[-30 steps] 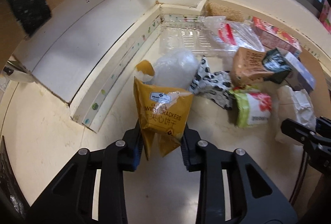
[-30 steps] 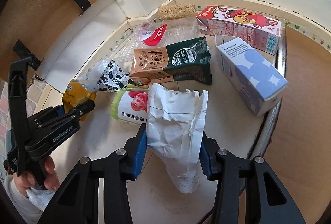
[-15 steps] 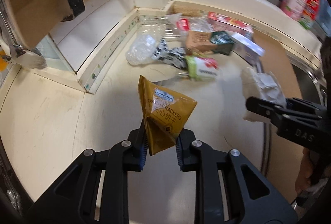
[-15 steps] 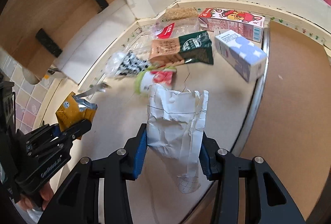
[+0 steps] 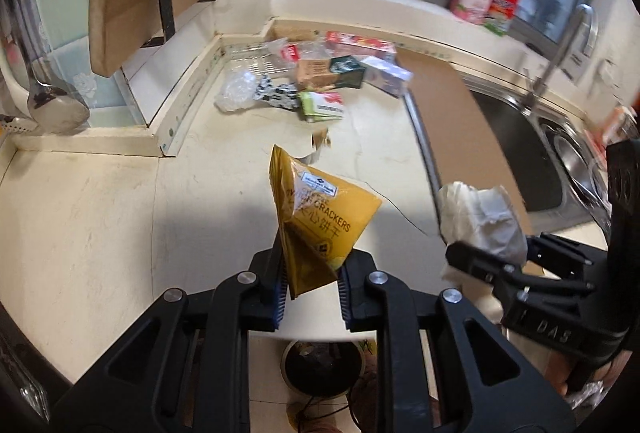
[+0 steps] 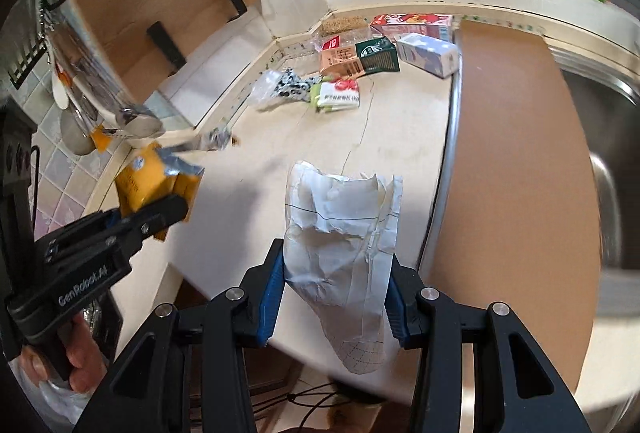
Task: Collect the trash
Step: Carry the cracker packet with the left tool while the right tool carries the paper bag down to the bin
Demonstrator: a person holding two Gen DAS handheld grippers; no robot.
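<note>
Above the counter's front edge [image 5: 224,329], open floor [image 5: 264,409] below.

Two wrist fisheyes, angled steeply down, close above countertop [image 5: 120,217], sharing far-corner litter [image 6: 340,61]

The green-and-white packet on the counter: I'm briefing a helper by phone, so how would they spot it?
Find the heap of trash in the countertop's far corner under the window. The green-and-white packet lies flat at the heap's near edge, beside the black-and-white wrapper. Only it shows red tomatoes.
</note>
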